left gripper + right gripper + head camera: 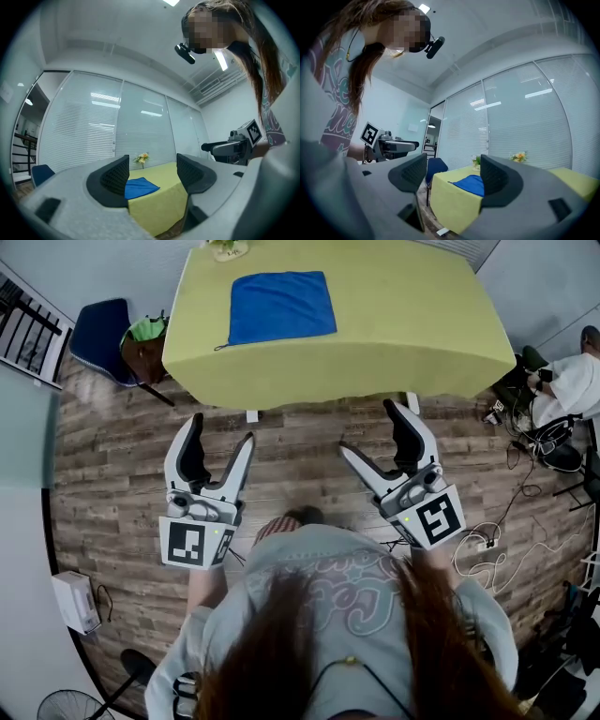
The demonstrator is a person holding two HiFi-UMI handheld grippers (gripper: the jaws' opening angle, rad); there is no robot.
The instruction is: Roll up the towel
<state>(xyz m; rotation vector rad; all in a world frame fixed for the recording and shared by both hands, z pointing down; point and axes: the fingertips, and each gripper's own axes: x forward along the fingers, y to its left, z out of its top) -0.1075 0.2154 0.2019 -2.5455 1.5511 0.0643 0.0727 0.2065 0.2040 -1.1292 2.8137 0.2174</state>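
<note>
Towel: the blue towel [279, 306] lies flat and spread out on the desk. It is not rolled up. It sits on the far left part of the top.
Desk: the desk [403, 334] has a yellow-green cover that hangs down over the sides.
Flowers: a small bunch of flowers [225, 247] stands at the far edge of the desk, near the towel's far left corner.
Left gripper: the left gripper [222, 430] hangs over the floor, just in front of the desk's near edge. Its jaws are wide apart and nothing is between them. It is well apart from the towel.
Right gripper: the right gripper [367, 427] is also over the floor, beside the left one and in front of the desk. Its jaws are wide apart too, with nothing in them.
Person: the person holding the grippers has long hair and a grey shirt [347, 606] with writing on it.
Floor: the floor [300, 465] is made of wood boards.
Chair: a blue chair [101, 334] stands to the left of the desk.
Wires: some wires [506, 531] lie on the floor at the right.
Other person: someone in white [574, 382] sits far off at the right.
</note>
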